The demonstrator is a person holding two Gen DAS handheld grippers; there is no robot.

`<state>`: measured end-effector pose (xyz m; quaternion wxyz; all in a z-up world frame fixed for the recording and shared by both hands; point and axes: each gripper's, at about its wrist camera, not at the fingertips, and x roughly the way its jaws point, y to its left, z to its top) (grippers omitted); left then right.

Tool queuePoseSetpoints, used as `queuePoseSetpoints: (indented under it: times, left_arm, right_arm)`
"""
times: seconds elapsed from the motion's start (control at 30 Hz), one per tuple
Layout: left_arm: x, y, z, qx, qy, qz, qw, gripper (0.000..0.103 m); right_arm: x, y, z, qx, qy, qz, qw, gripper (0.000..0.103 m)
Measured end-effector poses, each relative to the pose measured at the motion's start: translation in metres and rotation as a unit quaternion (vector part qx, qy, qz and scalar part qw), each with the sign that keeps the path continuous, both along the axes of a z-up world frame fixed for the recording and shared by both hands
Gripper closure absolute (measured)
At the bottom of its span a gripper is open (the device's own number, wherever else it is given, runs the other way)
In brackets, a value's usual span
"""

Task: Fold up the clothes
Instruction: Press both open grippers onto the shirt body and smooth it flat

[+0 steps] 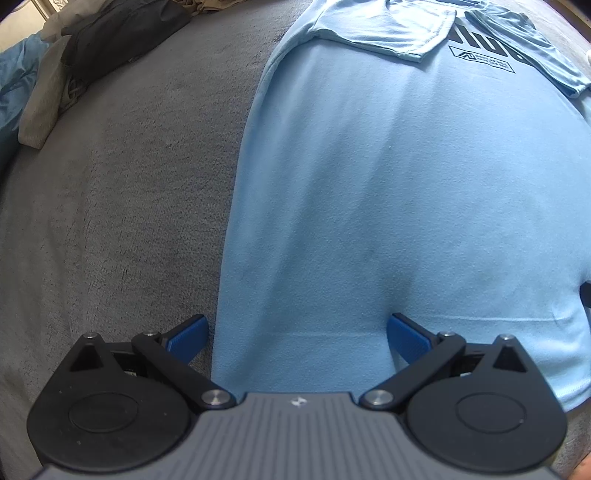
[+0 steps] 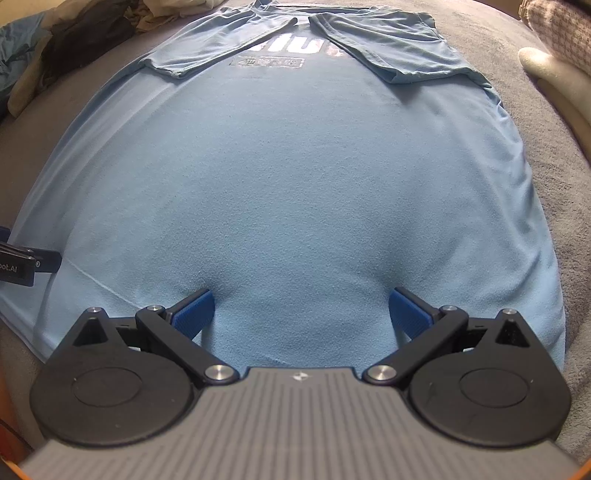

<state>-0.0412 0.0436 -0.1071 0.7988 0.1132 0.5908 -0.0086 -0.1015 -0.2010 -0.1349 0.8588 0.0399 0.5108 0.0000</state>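
Left wrist view: the left tool (image 1: 297,334) has its fingers wide apart at the hem of the blue shirt (image 1: 388,184), lying flat on the grey blanket (image 1: 129,184).

Right wrist view: the right tool (image 2: 301,314) is spread apart too. Both sleeves (image 2: 207,44) are folded in; the body looks still unfolded.

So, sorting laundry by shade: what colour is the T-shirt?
Light blue T-shirt, seen best in the right wrist view.

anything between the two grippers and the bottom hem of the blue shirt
Nothing visible. The left gripper and the right gripper are both open right at the near hem of the blue shirt, with only shirt fabric between their fingers. Both sleeves are folded in at the far end, and the pile of dark clothes lies off to the side.
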Motion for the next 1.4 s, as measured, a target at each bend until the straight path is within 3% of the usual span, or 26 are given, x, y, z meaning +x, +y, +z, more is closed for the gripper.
queuePoseSetpoints:
  times: [1.0, 1.4]
  left_arm:
    - [-0.0085, -0.0032, 0.0006, 0.001, -0.002, -0.003, 1.0000, 0.000]
    - [-0.0068, 0.0014, 0.0006, -0.028, 0.002, 0.005, 0.9996, 0.000]
  right_arm:
    - [-0.0009, 0.0028, 0.0001, -0.010, -0.007, 0.004, 1.000, 0.001]
    - [-0.0017, 0.0049, 0.0001, -0.016, -0.010, 0.005, 1.000, 0.001]
